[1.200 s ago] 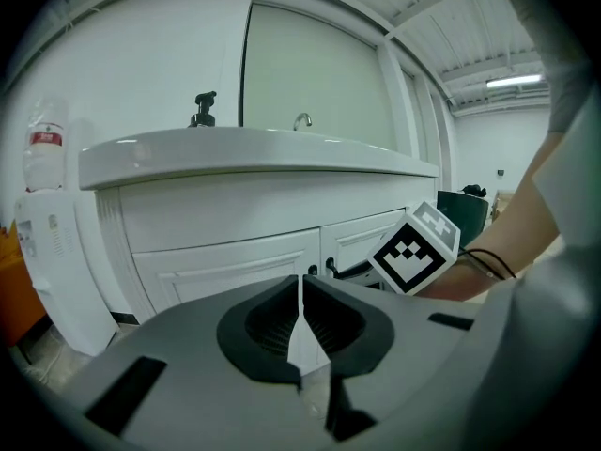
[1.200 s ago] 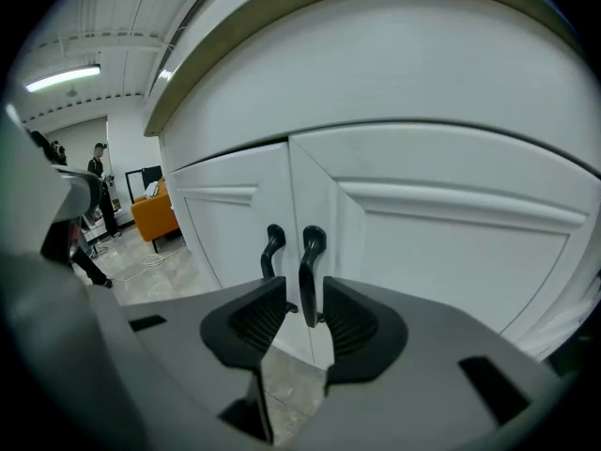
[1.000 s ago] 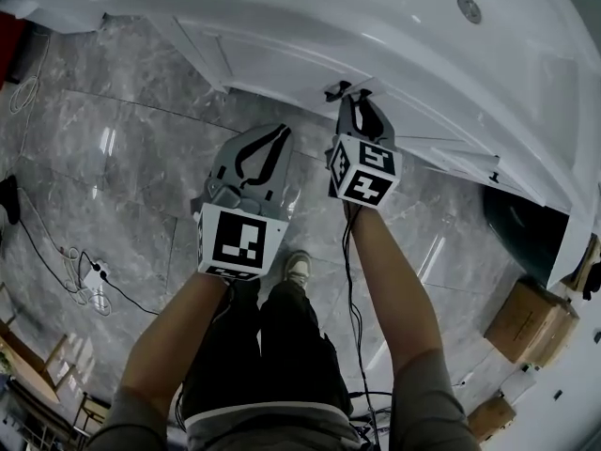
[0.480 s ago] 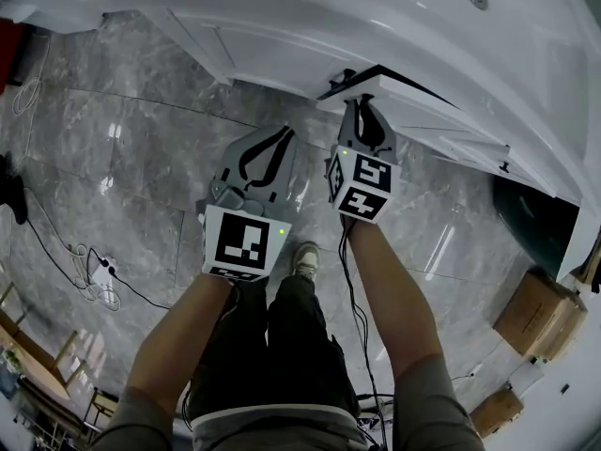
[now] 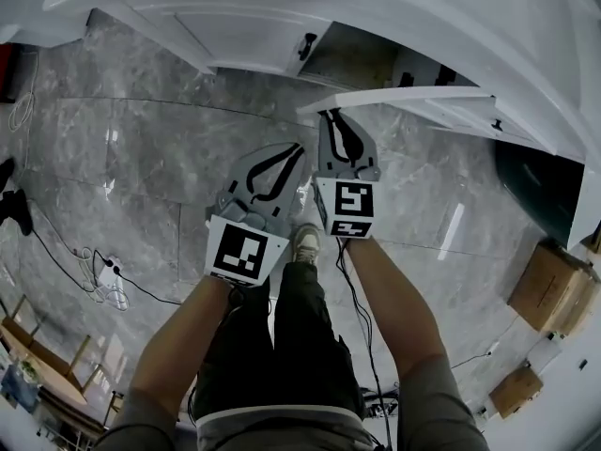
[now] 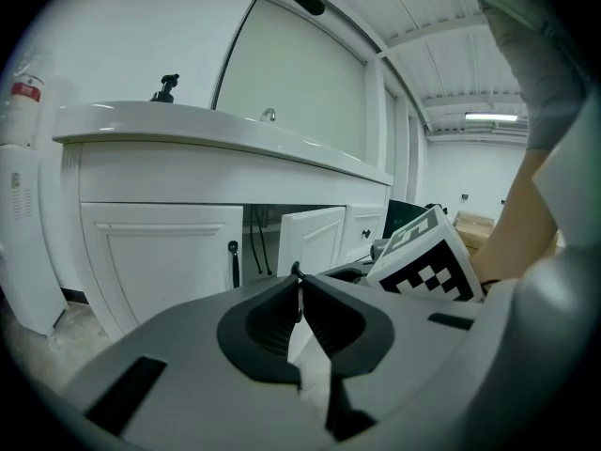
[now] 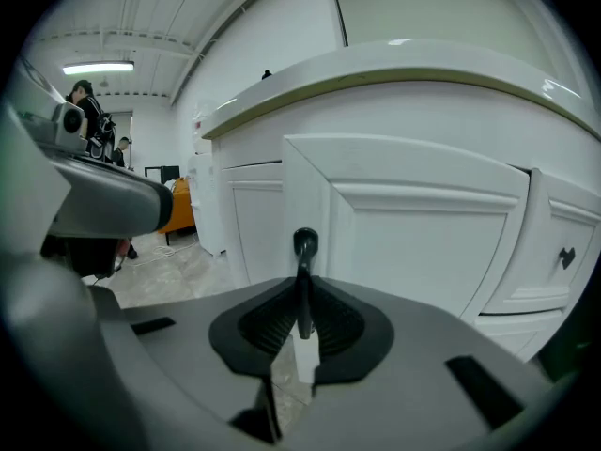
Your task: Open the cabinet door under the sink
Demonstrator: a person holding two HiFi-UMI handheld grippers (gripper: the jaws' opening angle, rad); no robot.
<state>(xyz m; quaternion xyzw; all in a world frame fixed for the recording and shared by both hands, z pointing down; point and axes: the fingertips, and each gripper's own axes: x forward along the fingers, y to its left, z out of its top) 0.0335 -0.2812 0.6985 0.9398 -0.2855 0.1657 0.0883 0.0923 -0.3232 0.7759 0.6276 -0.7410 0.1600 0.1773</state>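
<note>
Tightly, right gripper [image 7: 302,294] pinches slim black handle [image 7: 305,245] on panelled white door [image 7: 423,238].

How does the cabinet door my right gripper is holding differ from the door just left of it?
The held door stands swung out from the cabinet, exposing the dark inside; the left door sits closed, flush with the front. The held door's handle is clamped in the right gripper; the left door's handle is free. Both are white panelled doors with dark handles.
</note>
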